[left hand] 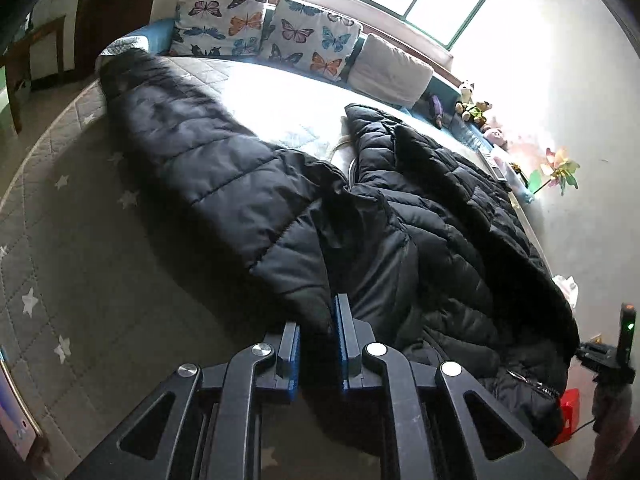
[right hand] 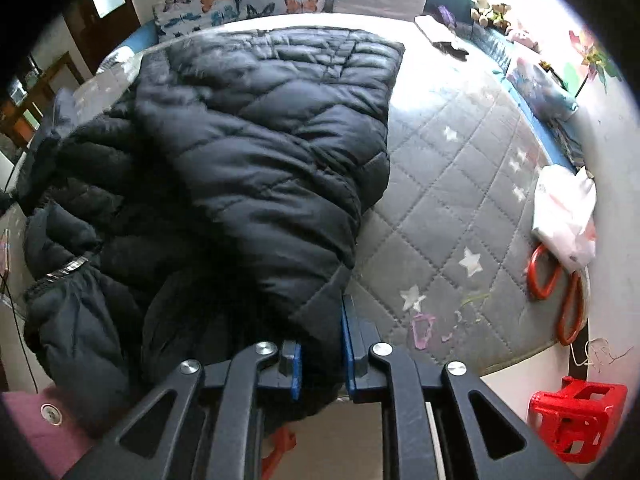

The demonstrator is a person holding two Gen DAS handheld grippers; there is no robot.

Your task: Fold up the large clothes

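A large black quilted puffer coat (left hand: 256,200) lies across a grey star-patterned mattress (left hand: 80,240). One long part stretches toward the butterfly pillows, the rest bunches at the right. My left gripper (left hand: 318,336) is shut on a dark edge of the coat near the mattress's front. In the right wrist view the same black coat (right hand: 256,152) is doubled over itself, its hem toward the pillows. My right gripper (right hand: 320,344) is shut on a corner of the coat at the mattress's near edge, the fabric pinched between the blue pads (right hand: 347,340).
Butterfly pillows (left hand: 272,28) and a plain cushion (left hand: 390,68) line the far side below a window. Soft toys (left hand: 474,108) and a pinwheel (left hand: 558,170) stand at the far right. A white plastic bag (right hand: 566,216), red loops (right hand: 540,272) and a red stool (right hand: 576,420) sit at the right.
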